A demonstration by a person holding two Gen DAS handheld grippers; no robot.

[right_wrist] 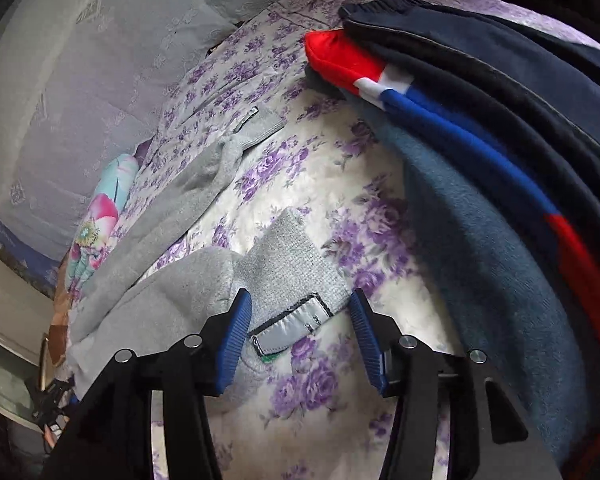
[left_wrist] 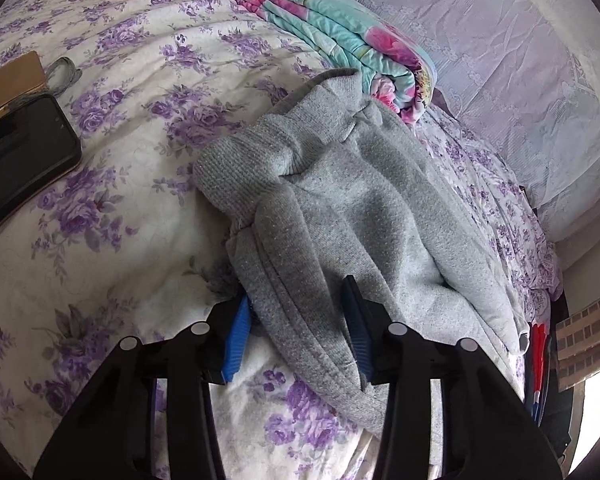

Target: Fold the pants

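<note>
Grey pants lie crumpled on floral bedspread, waistband end bunched toward folded teal quilt. Left gripper straddles doubled leg edge, jaws part-open; cloth between pads, firm pinch not evident. Right gripper hovers over ribbed cuff with reflective tab, jaws part-open, holding nothing. Likely both lining up on opposite ends to lift and straighten. Dark stacked clothes crowd right side; phone lies well apart.
</note>
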